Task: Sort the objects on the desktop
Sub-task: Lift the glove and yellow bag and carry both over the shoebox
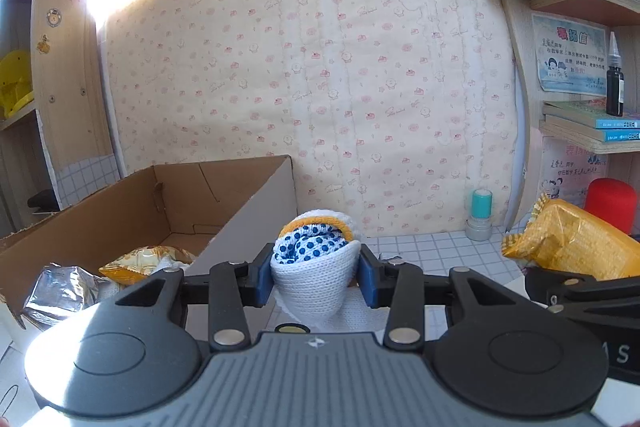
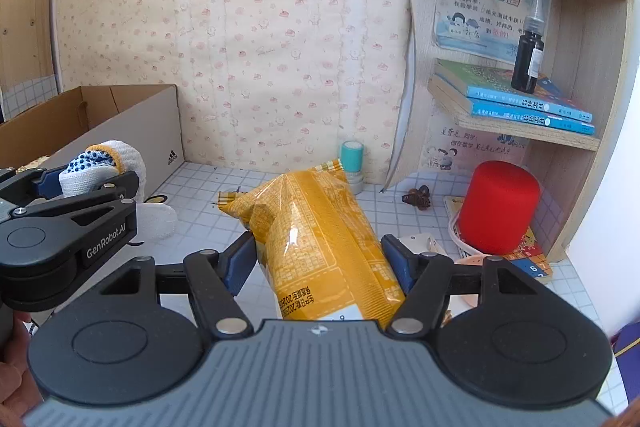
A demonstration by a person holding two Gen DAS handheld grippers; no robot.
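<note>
Both loads are up off the bench (image 2: 208, 195) and heading for the cardboard box (image 1: 132, 199) at the far left. The left hand-held gripper (image 1: 316, 273) is clamped on a rolled white knit glove (image 1: 316, 279) with blue dots and a yellow cuff; its 2 blue pads press the roll from either side, and a loose white end hangs below. The right hand-held gripper (image 2: 320, 263) is clamped around a yellow snack bag (image 2: 320, 227), its pads pressing the lower part of the pack so the top sticks out toward the far wall.

To do this step well, I would bring the glove over the near right wall of the box first, since it is closest, and clear the rim with the dangling end before letting go. A foil packet (image 1: 60, 295) and another yellow wrapper (image 1: 140, 263) already lie inside, so aim for the bare floor farther in. The bag looks puffy and slippery; keep the grip steady and avoid tilting it. The 2 grippers sit close together, so stagger them rather than crowding the opening.
</note>
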